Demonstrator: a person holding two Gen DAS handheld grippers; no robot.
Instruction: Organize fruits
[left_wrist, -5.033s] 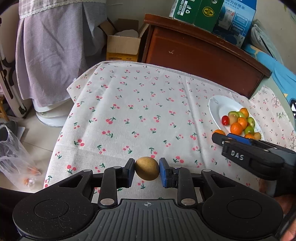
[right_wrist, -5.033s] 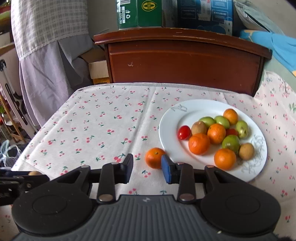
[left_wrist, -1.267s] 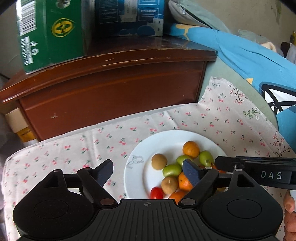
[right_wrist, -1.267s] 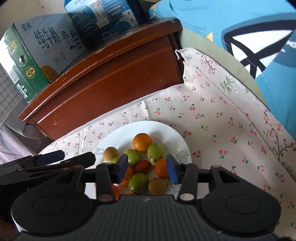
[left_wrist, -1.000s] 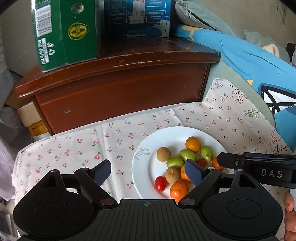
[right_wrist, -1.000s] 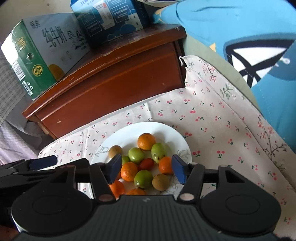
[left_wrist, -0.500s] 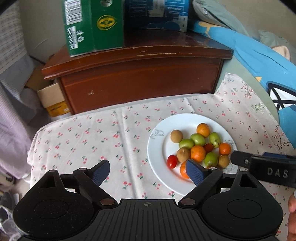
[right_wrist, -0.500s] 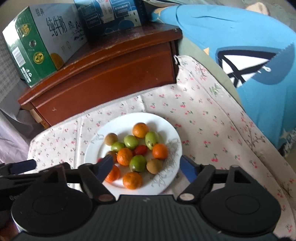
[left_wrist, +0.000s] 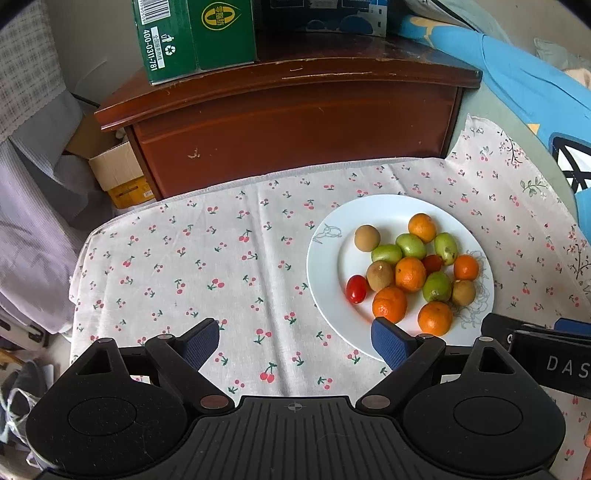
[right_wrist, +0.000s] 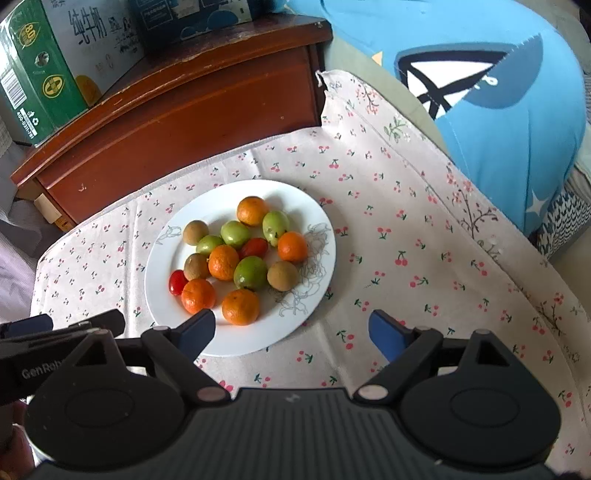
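A white plate (left_wrist: 325, 258) on the cherry-print tablecloth holds several fruits: oranges (left_wrist: 410, 274), green fruits (left_wrist: 410, 245), brown kiwis (left_wrist: 366, 237) and red tomatoes (left_wrist: 356, 288). The plate also shows in the right wrist view (right_wrist: 314, 288). My left gripper (left_wrist: 295, 345) is open and empty, held above the cloth left of the plate. My right gripper (right_wrist: 291, 332) is open and empty above the plate's near edge. The right gripper's body shows at the right of the left wrist view (left_wrist: 546, 354).
A dark wooden cabinet (left_wrist: 295, 122) stands behind the table with a green carton (left_wrist: 192, 33) and a blue carton on top. A blue cushion (right_wrist: 498, 92) lies at the right. A cardboard box (left_wrist: 118, 170) sits on the floor at the left.
Both grippers have pulled back and risen from the plate, so more of the table shows. The right gripper's jaws have opened wider. All fruits stay on the plate.
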